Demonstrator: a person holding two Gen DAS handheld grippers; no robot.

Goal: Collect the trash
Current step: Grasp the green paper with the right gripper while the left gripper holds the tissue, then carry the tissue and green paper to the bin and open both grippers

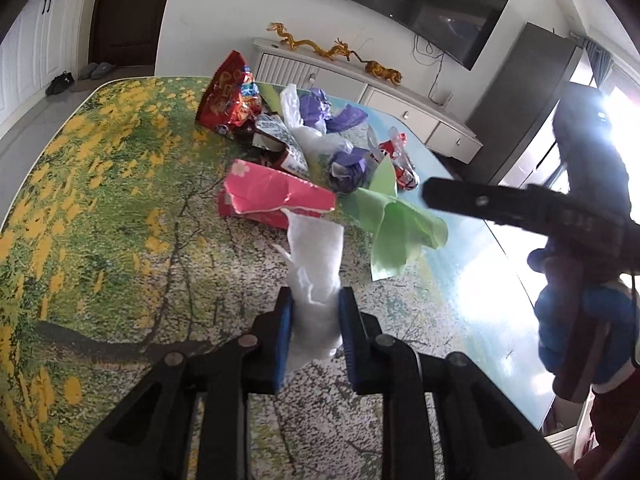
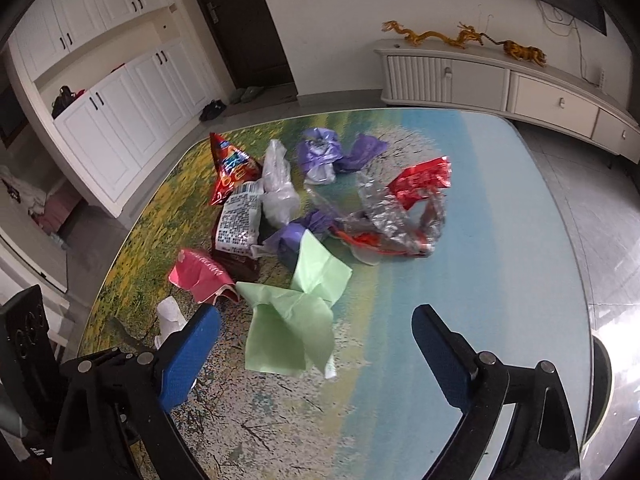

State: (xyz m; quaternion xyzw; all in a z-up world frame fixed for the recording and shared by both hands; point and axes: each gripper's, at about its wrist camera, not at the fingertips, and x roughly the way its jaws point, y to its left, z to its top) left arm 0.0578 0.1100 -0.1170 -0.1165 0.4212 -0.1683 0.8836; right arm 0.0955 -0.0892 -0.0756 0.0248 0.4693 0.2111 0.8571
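Here, low in the middle of the left wrist view, the left gripper (image 1: 316, 320) has its two blue pads pressed in on a crumpled white tissue (image 1: 316, 272), which stands up between them and reaches toward the frame's centre. Just above the tissue lies a torn pink tissue box (image 1: 272, 196), and to its right a sheet of pale green paper (image 1: 394, 232), folded and creased. Farther up sit a red snack bag (image 1: 230, 92), a crumpled clear plastic bag (image 1: 304, 128), wads of purple plastic (image 1: 320, 108) and a brown wrapper with a white printed label (image 1: 286, 148). All of it rests on a table (image 1: 100, 200) covered with a printed picture of yellow flowers and a tree.

In the right wrist view the right gripper (image 2: 316, 344) fills the lower part of the frame with its jaws spread wide and nothing pressed between the pads. The green paper (image 2: 292, 332) lies on the table between and just above the two fingers; whether either pad touches it cannot be told. The white tissue (image 2: 170, 314) shows at the left, just beside the left-hand blue pad, with the pink box (image 2: 200, 276) above it. Toward the centre right lies a silver and red foil wrapper (image 2: 404, 208), crumpled, well apart from the red snack bag (image 2: 230, 168) at the upper left of the pile.
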